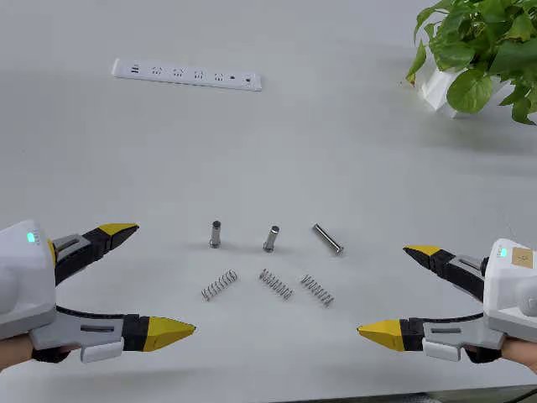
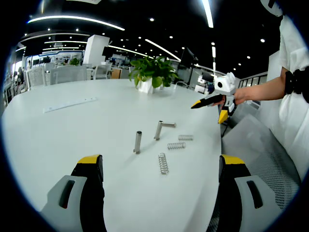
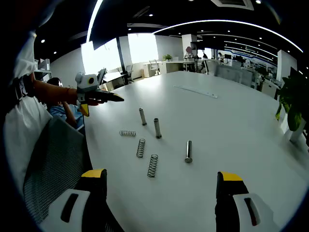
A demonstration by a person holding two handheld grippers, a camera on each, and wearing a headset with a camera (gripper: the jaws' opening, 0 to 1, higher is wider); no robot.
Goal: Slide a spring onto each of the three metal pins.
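Springs (image 1: 275, 285), three, loose and flat on the white worktop (image 1: 336, 151), side by side in a row, none on a pin. Just behind that row, three metal pins, each near one spring but apart from it: left pin (image 1: 216, 233) and middle pin (image 1: 271, 238) standing on end, right pin (image 1: 327, 239) lying on its side. Left hand-held gripper (image 1: 164, 278) low at the left edge of the head view, jaws spread wide, holding nothing, well clear of springs and pins. Right hand-held gripper (image 1: 383, 290) opposite at the right edge, jaws likewise wide apart and empty. Farther back on the worktop, a white power strip (image 1: 186, 74); at the far right corner, a potted plant (image 1: 482, 46).
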